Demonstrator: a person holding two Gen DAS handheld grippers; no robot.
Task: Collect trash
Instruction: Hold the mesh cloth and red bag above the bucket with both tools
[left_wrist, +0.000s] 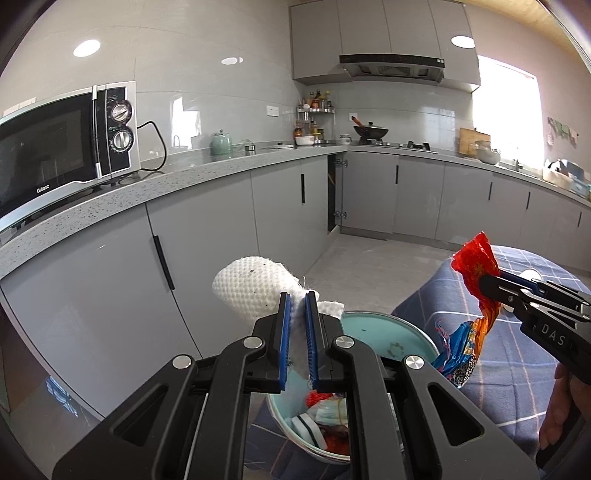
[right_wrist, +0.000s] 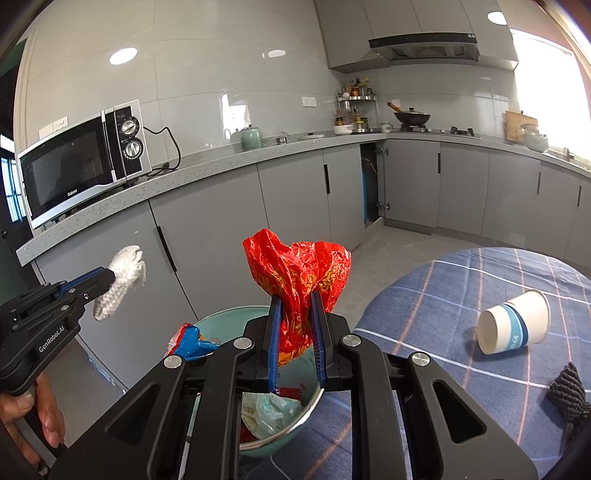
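Over the bin (right_wrist: 236, 317), my right gripper (right_wrist: 295, 332) pinches the red wrapper (right_wrist: 295, 269), light and crinkly, at its twisted waist; at nine o'clock my left gripper (left_wrist: 298, 332) clamps a soft white cloth (left_wrist: 251, 288).

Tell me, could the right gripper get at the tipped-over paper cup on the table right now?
Probably not yet: the right gripper is shut on the red wrapper. The paper cup lies uncovered on the tablecloth, so once that is dropped in the bowl, likely yes.

Grey cabinets (right_wrist: 207, 236), speckled counter (right_wrist: 207, 168), microwave (right_wrist: 83, 166), bright window (left_wrist: 506, 110).
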